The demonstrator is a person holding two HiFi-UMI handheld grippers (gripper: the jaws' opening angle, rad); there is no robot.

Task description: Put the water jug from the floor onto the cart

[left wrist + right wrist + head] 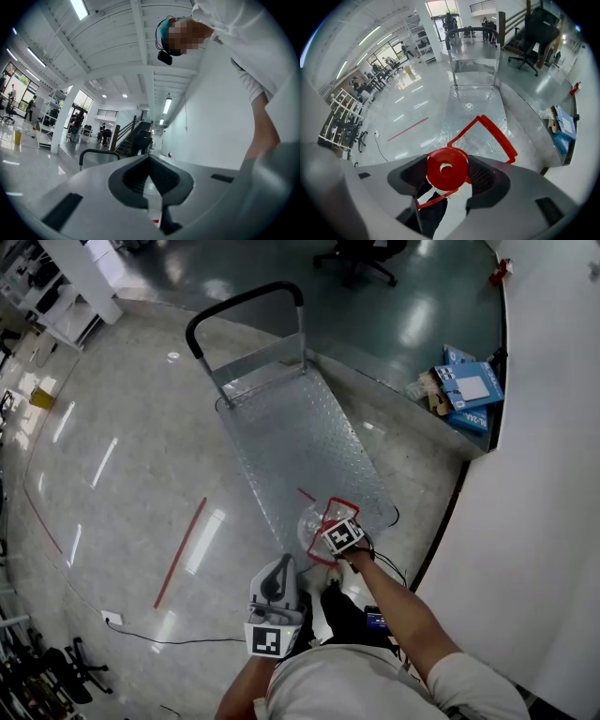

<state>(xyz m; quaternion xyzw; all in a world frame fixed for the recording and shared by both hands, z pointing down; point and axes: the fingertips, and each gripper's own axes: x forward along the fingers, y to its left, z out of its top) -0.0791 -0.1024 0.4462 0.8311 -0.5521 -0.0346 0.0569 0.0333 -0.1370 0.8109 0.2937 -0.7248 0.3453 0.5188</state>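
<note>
Evidently nearly done, the water jug (pixel 313 525) is at the six o'clock end of the cart (pixel 281 418), its red cap clamped in the right gripper (pixel 448 171), the left gripper (pixel 151 176) closed and empty, with the set-down and release apparently still to come.

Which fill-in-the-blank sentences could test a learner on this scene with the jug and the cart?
1. The right gripper grips the jug by its round red ____.
2. The left gripper has its jaws ____, with nothing between them.
3. The cart has a handle of ____ colour.
Missing words: cap; shut; black.
</note>
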